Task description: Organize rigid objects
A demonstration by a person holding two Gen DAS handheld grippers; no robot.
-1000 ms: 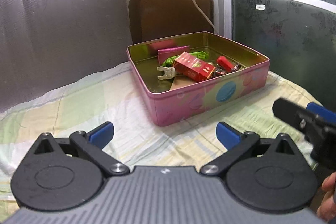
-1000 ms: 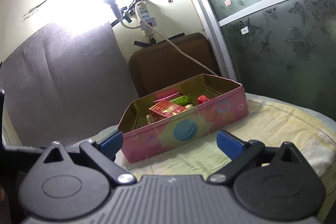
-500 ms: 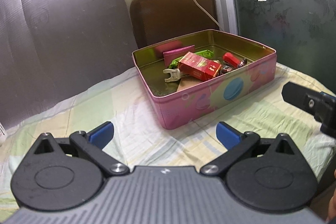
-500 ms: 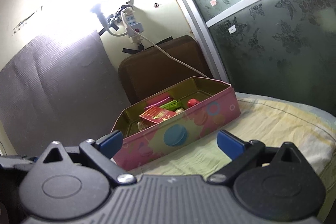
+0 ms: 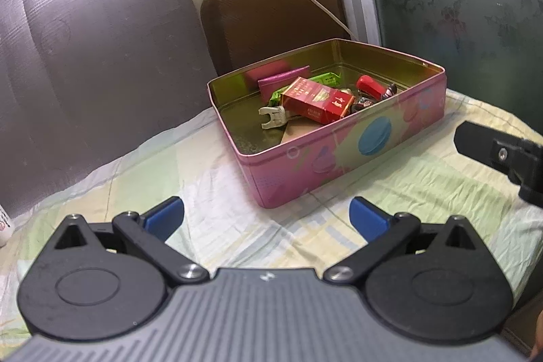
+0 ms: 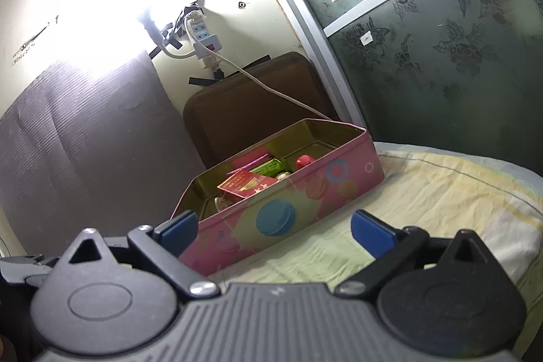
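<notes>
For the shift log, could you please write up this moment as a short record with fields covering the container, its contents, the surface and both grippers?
container: pink tin, open, no lid in view
contents: red box on top, green packet, magenta packet, red cylinder, white clip, other small items unclear
surface: pale checked cloth
left gripper: open, empty, short of the tin
right gripper: open, empty, facing the tin's long side
behind the tin: brown cushion, power strip on the wall
</notes>
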